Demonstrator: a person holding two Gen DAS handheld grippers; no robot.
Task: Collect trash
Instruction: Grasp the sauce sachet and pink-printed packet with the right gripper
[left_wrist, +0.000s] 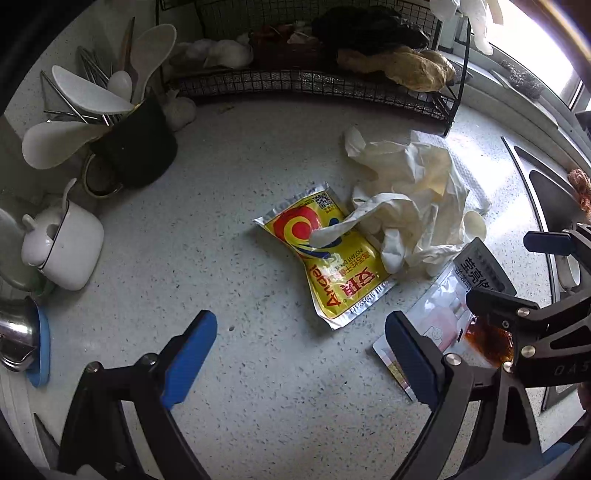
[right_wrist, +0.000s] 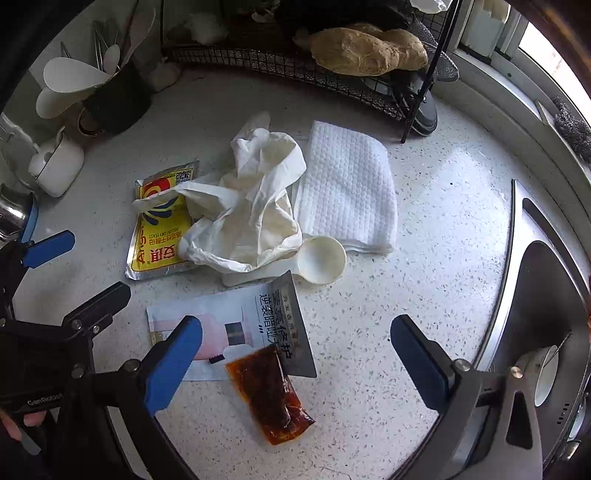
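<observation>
Nearby, crinkled foil yeast packet (left_wrist: 325, 258) beside rumpled gloves (left_wrist: 410, 206)

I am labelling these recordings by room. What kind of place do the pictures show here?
Most likely a home kitchen counter. A steel sink sits at the right edge, a dark holder of spoons and chopsticks stands at the back, and a wire rack beside it holds ginger.

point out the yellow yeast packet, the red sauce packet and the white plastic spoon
yellow yeast packet (left_wrist: 325, 254), left wrist view, on its printed front.
red sauce packet (right_wrist: 267, 395), right wrist view, on its middle.
white plastic spoon (right_wrist: 323, 258), right wrist view, on its bowl.
</observation>
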